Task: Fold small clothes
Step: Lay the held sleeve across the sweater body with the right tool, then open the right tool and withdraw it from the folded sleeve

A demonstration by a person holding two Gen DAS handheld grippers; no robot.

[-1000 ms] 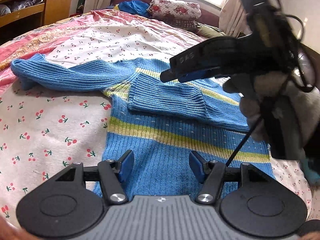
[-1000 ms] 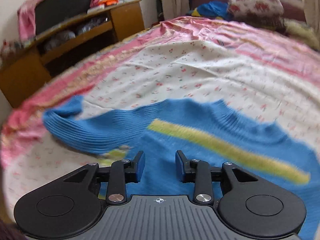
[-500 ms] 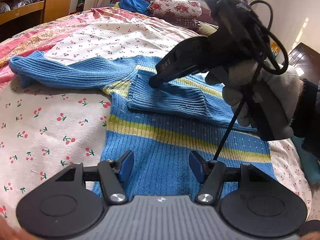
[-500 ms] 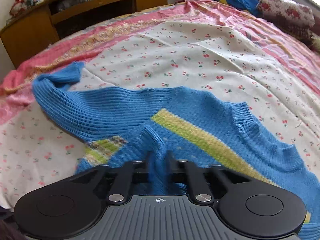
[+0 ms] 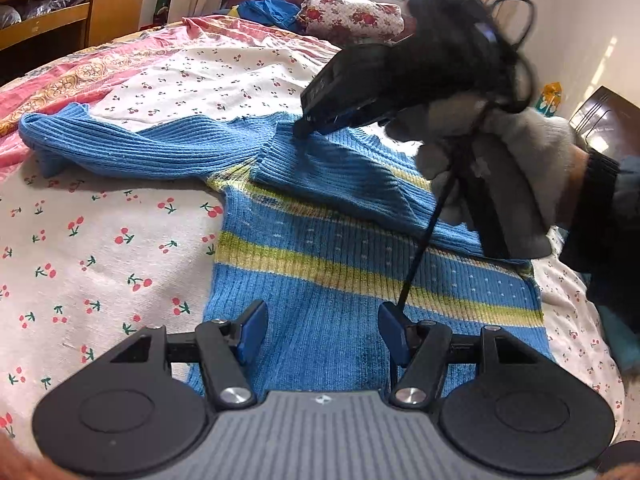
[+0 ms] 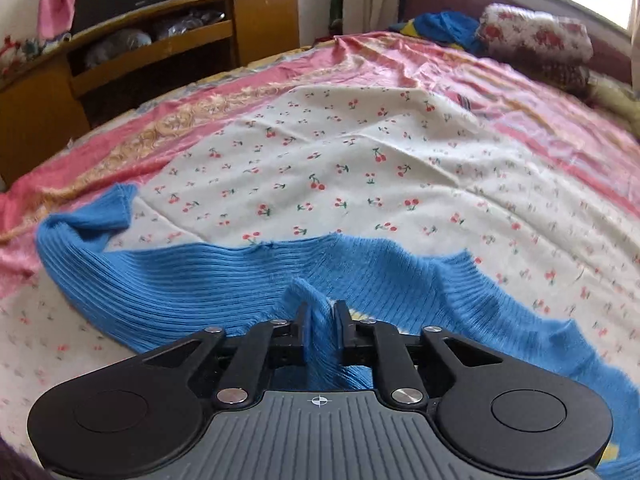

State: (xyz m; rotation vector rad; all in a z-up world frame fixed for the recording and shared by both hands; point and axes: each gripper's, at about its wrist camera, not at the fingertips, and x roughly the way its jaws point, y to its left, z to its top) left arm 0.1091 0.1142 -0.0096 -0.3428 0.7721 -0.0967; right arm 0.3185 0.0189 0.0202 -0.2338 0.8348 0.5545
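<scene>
A small blue knit sweater point(image 5: 320, 292) with yellow-green stripes lies flat on the bed. Its right sleeve point(image 5: 344, 184) is folded across the chest; its left sleeve point(image 5: 132, 148) stretches out to the left. My left gripper point(image 5: 322, 330) is open and empty just above the sweater's hem. My right gripper point(image 5: 304, 128) comes down from the right in a gloved hand. In the right wrist view it point(image 6: 320, 320) is shut on a pinch of the folded sleeve's cuff point(image 6: 316, 304), with the sweater point(image 6: 200, 276) spread beyond.
A cherry-print sheet point(image 5: 100, 240) covers the bed, also in the right wrist view point(image 6: 360, 160), with a pink quilt point(image 6: 120, 152) beyond. A wooden shelf unit point(image 6: 160, 52) stands at the far left. A floral pillow point(image 6: 536, 36) and blue cloth point(image 6: 440, 24) lie at the head.
My right gripper came down onto the folded sleeve's cuff and shut on it. My left gripper stayed open above the hem.
</scene>
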